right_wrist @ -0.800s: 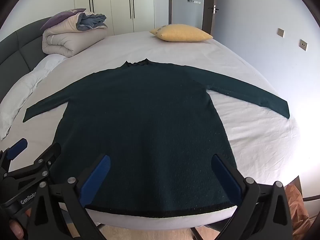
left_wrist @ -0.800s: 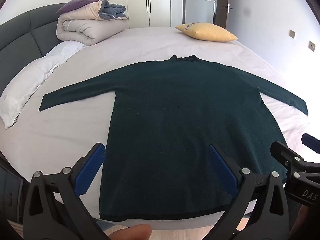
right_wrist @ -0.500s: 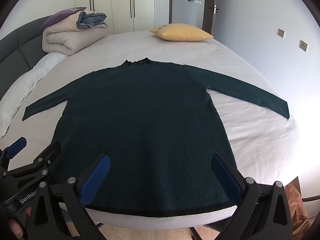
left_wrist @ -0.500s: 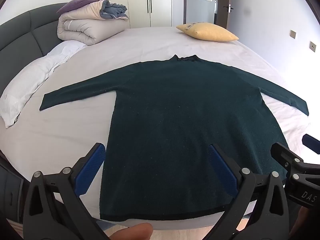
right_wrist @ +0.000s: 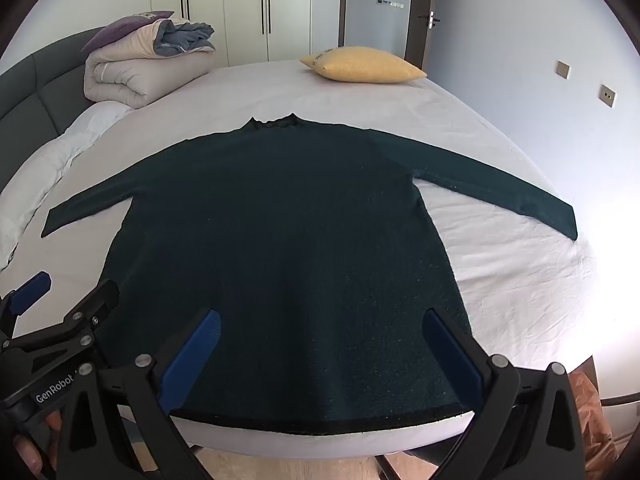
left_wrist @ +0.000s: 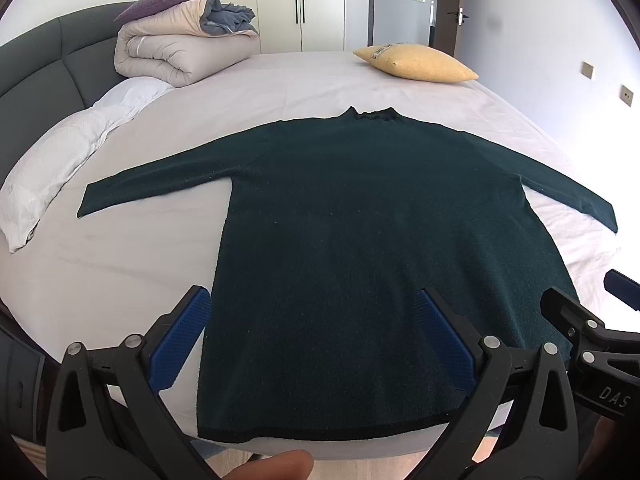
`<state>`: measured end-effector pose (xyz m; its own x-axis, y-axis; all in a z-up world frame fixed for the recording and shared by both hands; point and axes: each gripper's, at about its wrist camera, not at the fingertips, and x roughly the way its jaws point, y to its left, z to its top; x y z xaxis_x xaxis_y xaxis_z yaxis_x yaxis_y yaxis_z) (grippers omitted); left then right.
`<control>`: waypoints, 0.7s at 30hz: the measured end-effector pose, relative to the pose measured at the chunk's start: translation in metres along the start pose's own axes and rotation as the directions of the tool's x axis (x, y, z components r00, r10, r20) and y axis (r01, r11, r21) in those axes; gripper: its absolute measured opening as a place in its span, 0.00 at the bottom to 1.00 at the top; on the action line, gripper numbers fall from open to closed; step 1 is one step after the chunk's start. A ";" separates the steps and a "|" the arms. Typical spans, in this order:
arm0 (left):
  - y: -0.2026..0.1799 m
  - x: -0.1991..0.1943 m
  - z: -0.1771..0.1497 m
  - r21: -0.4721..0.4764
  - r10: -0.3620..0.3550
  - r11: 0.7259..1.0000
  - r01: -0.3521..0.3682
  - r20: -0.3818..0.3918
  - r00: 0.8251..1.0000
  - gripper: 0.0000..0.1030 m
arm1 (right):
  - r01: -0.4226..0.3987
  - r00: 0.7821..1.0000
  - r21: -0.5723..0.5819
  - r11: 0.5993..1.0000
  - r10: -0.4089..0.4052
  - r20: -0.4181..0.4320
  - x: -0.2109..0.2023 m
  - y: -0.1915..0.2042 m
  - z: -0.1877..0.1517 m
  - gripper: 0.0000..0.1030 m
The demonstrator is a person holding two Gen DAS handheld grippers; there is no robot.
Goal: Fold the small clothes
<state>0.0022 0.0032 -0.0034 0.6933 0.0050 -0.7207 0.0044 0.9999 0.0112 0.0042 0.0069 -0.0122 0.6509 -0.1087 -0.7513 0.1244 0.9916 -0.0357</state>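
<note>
At about nine o'clock in both views a white pillow [left_wrist: 60,160] lies along the bed's [left_wrist: 120,272] dark headboard [left_wrist: 36,76], with a rolled duvet [left_wrist: 176,56] at ten to eleven o'clock. The dark green sweater [left_wrist: 360,260] lies flat on the white sheet, filling the middle of each view; its long axis runs from the hem at six o'clock to the collar at twelve o'clock, and the sleeves spread toward nine and three o'clock. The left hand-held gripper [left_wrist: 316,340] hangs over the hem's left portion with its blue pads wide apart and nothing between them; the right hand-held gripper [right_wrist: 320,354] hangs likewise agape over the hem's right part, touching no cloth. Each hand-held gripper also shows at the edge of the other's view, partly cut off. A fingertip [left_wrist: 276,468] shows at six o'clock in the left view only, and only the right view shows fingers [right_wrist: 28,452] at seven o'clock and something orange-brown at five o'clock, too cut off to identify. A yellow cushion [right_wrist: 364,65] rests at one o'clock, beyond the collar. Glare washes out the bed's right edge.
</note>
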 end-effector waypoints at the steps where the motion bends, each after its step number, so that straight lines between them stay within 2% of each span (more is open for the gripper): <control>1: 0.000 0.000 0.000 0.000 -0.001 1.000 0.001 0.000 1.000 1.00 | 0.001 1.000 0.000 1.000 -0.001 0.001 0.000 0.000 0.000 1.00; 21: 0.005 0.007 -0.003 -0.002 -0.008 1.000 0.008 -0.010 1.000 1.00 | 0.005 1.000 -0.007 1.000 -0.005 -0.006 0.003 -0.004 -0.004 1.00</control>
<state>0.0043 0.0085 -0.0106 0.6859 -0.0032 -0.7277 0.0087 1.0000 0.0037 0.0022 0.0024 -0.0170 0.6462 -0.1128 -0.7548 0.1224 0.9915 -0.0434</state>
